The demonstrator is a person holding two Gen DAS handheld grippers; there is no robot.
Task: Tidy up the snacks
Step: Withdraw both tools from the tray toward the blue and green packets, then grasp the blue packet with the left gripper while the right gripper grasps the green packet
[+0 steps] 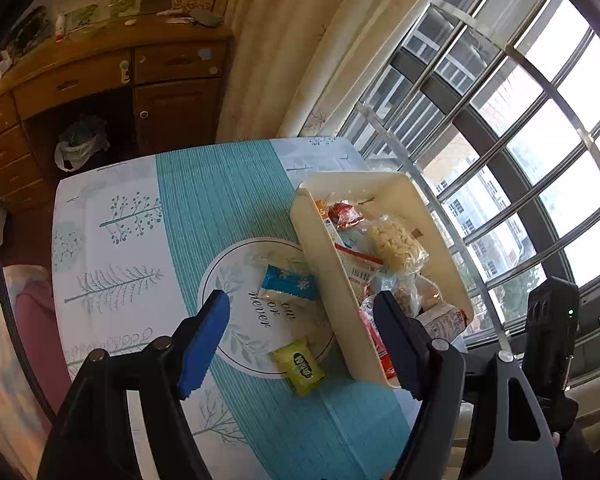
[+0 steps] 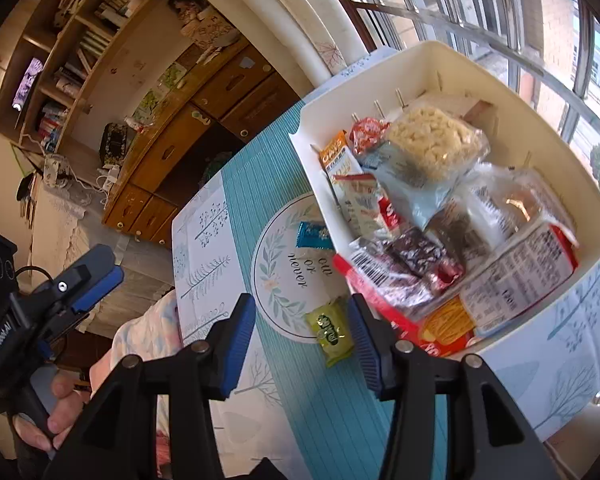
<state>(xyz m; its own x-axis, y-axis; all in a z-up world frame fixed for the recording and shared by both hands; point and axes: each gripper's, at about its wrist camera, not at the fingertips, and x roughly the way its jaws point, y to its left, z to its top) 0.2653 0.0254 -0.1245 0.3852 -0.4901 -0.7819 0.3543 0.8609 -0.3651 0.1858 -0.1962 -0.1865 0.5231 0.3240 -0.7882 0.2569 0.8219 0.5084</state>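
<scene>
A cream bin (image 1: 384, 178) (image 2: 436, 54) holds several snack packets on the table's window side. A yellow-green snack packet (image 1: 299, 366) (image 2: 330, 330) and a blue snack packet (image 1: 288, 282) (image 2: 312, 235) lie on the tablecloth beside the bin. My left gripper (image 1: 300, 340) is open and empty, above the table just short of the yellow-green packet. My right gripper (image 2: 302, 340) is open and empty, its right finger close by the yellow-green packet. The left gripper (image 2: 84, 284) also shows at the left of the right wrist view.
The table carries a teal and white tablecloth (image 1: 204, 200) (image 2: 236, 184). A barred window (image 1: 520, 140) stands right behind the bin. A wooden desk with drawers (image 1: 100, 80) (image 2: 188, 136) is beyond the table's far edge. A phone mount (image 1: 552, 340) stands at the right.
</scene>
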